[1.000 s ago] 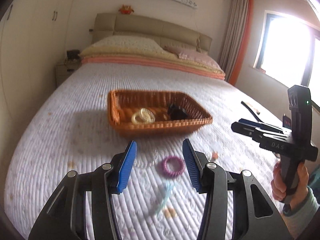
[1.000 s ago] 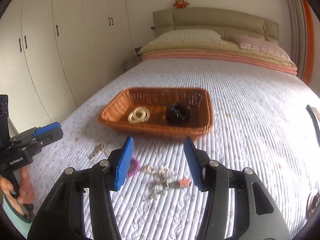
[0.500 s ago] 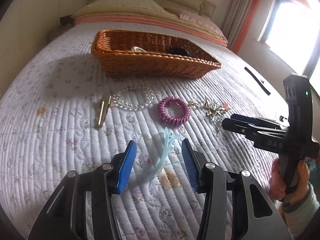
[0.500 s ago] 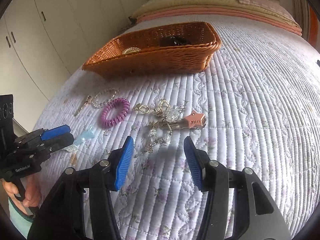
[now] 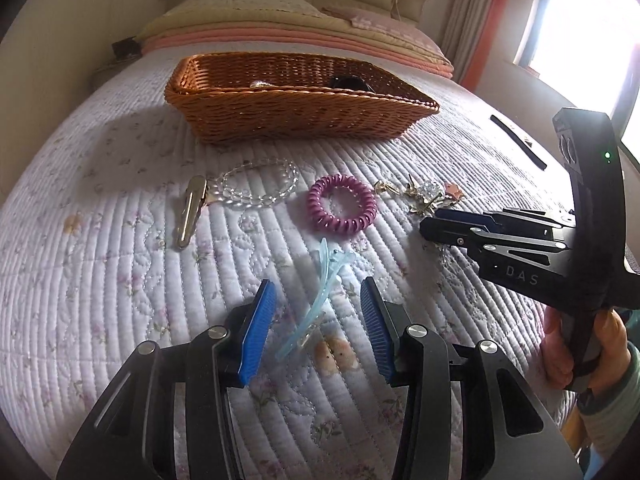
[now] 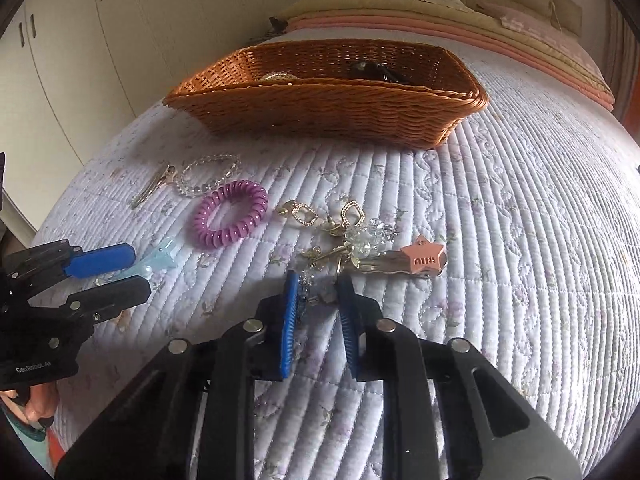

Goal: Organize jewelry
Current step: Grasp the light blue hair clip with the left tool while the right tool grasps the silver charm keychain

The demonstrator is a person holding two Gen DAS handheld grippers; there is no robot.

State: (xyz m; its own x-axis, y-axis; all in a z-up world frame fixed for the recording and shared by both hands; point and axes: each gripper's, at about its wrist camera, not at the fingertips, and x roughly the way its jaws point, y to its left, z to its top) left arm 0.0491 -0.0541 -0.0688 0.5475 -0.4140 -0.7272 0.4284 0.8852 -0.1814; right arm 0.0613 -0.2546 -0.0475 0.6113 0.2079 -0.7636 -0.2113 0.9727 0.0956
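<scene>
Jewelry: the loose pieces lie in a row on the quilted bed (image 5: 100, 264), in front of the wicker basket (image 5: 296, 116) in the upper middle of both views.
Gold charm cluster (image 6: 344, 240): centre of the right view, with a pink star tag (image 6: 424, 260) at its right end.
Right gripper (image 6: 320, 300): half a second ago its fingers were wide apart above the cluster; now they have come down and narrowed around the near chain end. I cannot tell if they already pinch it.
Blue hair clip (image 5: 316, 300): lower middle of the left view, between the left fingers.
Left gripper (image 5: 318, 320): it has come lower around the clip, fingers released and not touching it.
Others: purple coil tie (image 5: 342, 208), clear bead bracelet (image 5: 256, 184) and gold clip (image 5: 192, 210) lie untouched on the bed.
Meaning: both pickups look close; the basket already holds two pieces.
</scene>
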